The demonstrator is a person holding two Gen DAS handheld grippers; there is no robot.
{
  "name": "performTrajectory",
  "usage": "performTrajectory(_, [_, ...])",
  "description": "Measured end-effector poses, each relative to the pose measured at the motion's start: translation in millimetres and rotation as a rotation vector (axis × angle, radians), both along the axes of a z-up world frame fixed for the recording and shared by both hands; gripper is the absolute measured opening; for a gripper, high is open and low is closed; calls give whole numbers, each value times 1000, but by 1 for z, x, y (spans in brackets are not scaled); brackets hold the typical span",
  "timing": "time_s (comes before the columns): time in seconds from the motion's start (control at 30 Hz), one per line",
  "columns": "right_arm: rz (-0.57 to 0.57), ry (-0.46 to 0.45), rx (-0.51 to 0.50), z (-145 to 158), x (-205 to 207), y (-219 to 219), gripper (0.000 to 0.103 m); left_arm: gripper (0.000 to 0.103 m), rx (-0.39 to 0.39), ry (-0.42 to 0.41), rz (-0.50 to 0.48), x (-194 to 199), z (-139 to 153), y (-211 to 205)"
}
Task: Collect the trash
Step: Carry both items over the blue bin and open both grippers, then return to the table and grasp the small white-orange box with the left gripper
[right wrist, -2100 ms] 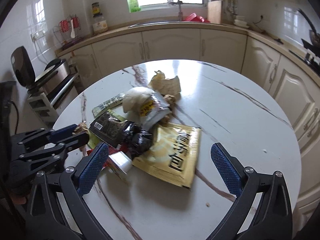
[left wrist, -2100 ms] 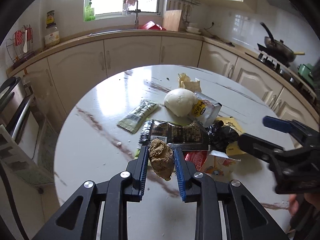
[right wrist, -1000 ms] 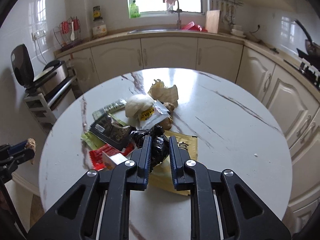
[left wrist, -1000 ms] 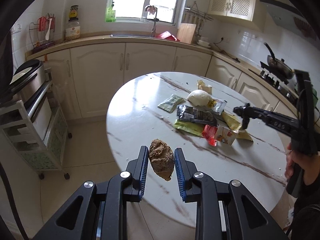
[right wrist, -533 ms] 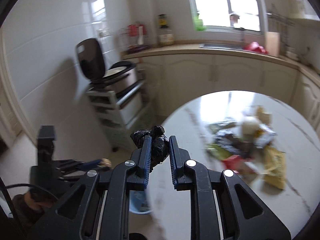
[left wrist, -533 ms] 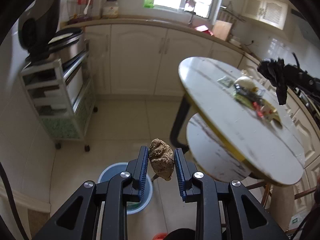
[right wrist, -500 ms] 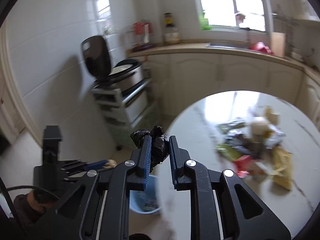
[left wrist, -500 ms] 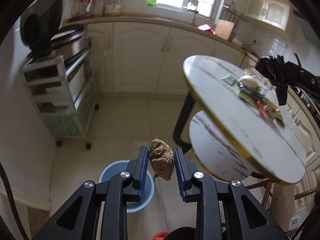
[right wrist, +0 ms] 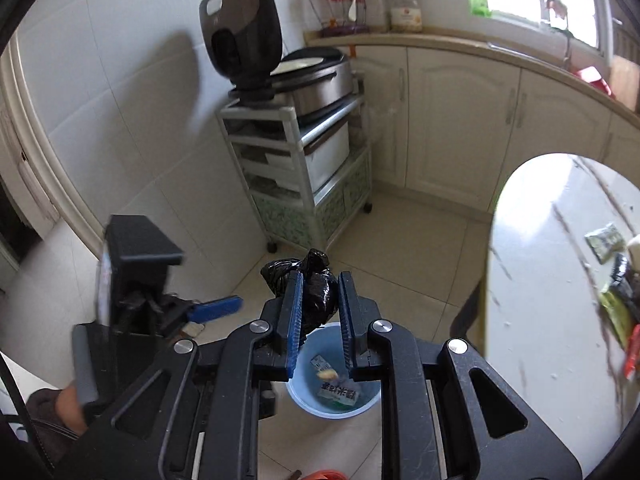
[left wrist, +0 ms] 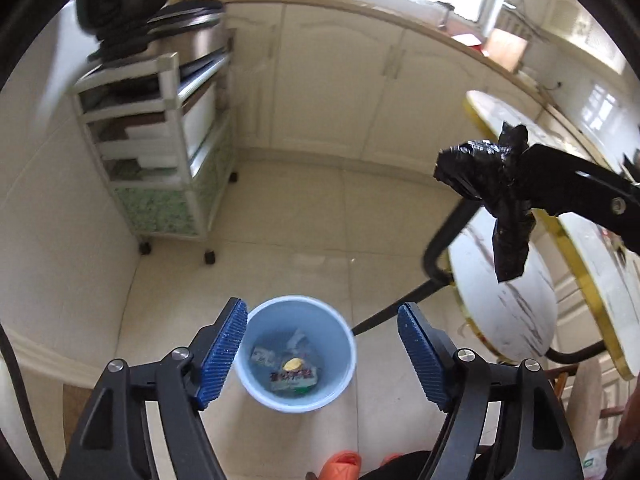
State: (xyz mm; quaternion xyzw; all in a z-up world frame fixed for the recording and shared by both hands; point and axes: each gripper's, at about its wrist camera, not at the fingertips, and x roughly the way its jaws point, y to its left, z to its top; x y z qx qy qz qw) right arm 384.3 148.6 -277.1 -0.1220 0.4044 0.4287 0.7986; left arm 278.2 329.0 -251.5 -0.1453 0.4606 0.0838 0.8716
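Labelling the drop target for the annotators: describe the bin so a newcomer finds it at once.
Start at the white wheeled shelf cart against the tiled wall, then drop to the cream floor tiles in front of it, beside the round marble table. There stands the light blue bin, open-topped, with wrappers at the bottom. It is the only round blue container on the floor.

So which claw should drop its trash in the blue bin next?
The right claw. It is clamped on the black bag just above the blue bin. The left claw is open and empty.
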Motion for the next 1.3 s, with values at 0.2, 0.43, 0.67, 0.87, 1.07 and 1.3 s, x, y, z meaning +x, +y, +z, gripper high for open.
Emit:
performTrajectory(0.2, [-9, 1, -9, -20, 4, 14, 31, 74, 23, 30, 80, -13, 0, 10])
performTrajectory(0.43, [-66, -25, 21, -6, 2, 0, 57, 74, 31, -15, 87, -36, 15, 6])
performTrajectory(0.67, [-170, -125, 74, 43, -7, -52, 80, 77, 67, -107, 21, -51, 48, -24])
performTrajectory(0.87, [-323, -205, 98, 78, -13, -141, 88, 78, 105, -198, -56, -63, 82, -67])
performTrajectory(1.07, [-533, -246, 77, 91, -8, -248, 95, 84, 137, -284, -200, -56, 109, -136])
performTrajectory(1.3, [-687, -199, 47, 85, 8, -352, 95, 84, 99, -265, -383, -2, 108, -232])
